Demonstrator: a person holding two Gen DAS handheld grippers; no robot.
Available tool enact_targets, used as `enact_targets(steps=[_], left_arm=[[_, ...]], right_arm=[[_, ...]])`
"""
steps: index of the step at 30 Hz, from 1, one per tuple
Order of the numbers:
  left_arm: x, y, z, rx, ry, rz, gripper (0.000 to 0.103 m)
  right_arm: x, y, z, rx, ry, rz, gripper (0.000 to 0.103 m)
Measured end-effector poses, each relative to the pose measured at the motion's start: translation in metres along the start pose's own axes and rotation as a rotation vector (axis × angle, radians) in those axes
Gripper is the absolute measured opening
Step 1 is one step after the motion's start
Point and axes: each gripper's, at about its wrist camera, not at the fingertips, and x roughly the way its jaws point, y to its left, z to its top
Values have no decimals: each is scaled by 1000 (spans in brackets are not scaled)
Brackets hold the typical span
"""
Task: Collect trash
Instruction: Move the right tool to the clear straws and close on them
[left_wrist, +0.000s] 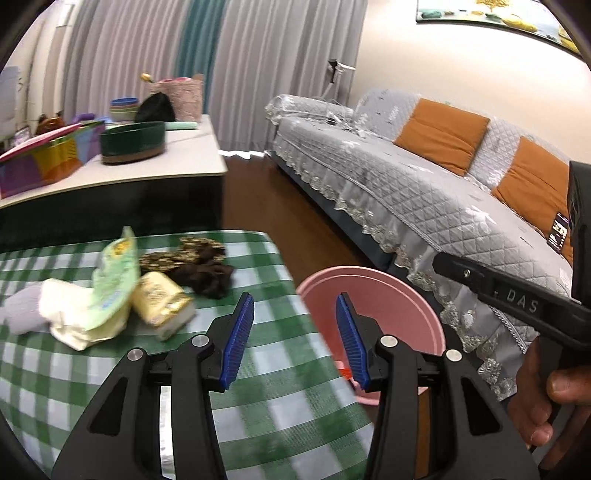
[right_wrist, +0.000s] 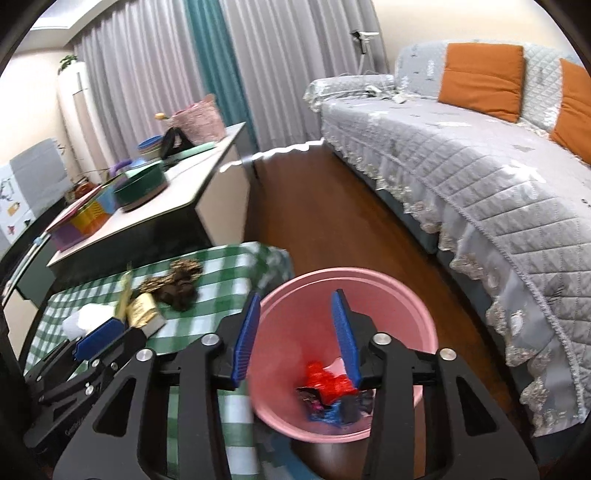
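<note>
A pink bin (right_wrist: 402, 299) stands on the floor beside a table with a green checked cloth (left_wrist: 258, 387). Red and blue wrappers (right_wrist: 328, 384) lie in its bottom. My right gripper (right_wrist: 295, 332) is open and empty above the bin's mouth. My left gripper (left_wrist: 295, 339) is open and empty over the table's right edge, with the bin (left_wrist: 388, 295) just beyond. On the cloth to its left lie a yellow packet (left_wrist: 162, 299), a green wrapper (left_wrist: 114, 280), crumpled white paper (left_wrist: 70, 314) and a dark brown cloth (left_wrist: 199, 269). The left gripper also shows in the right wrist view (right_wrist: 99, 336).
A grey-covered sofa (right_wrist: 480, 166) with orange cushions runs along the right. A white counter (left_wrist: 184, 155) behind the table holds a green round tin (left_wrist: 133, 142), colourful boxes and baskets. Brown wooden floor (right_wrist: 314, 221) lies between the sofa and the tables.
</note>
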Motion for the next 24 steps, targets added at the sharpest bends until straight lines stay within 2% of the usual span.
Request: enact_targets(steps=[10,21,24], left_arm=[[-40,62,-2,-72,-38,106,46],[-71,134,-8,-168,-65,241,46],[-76,147,-11,-189,-67,260,46]], right_arm=[[9,72,-27,-52,56,148,35],[43,125,-66,-50,191,242,36],[54,136,-75,-54,240,262,41]])
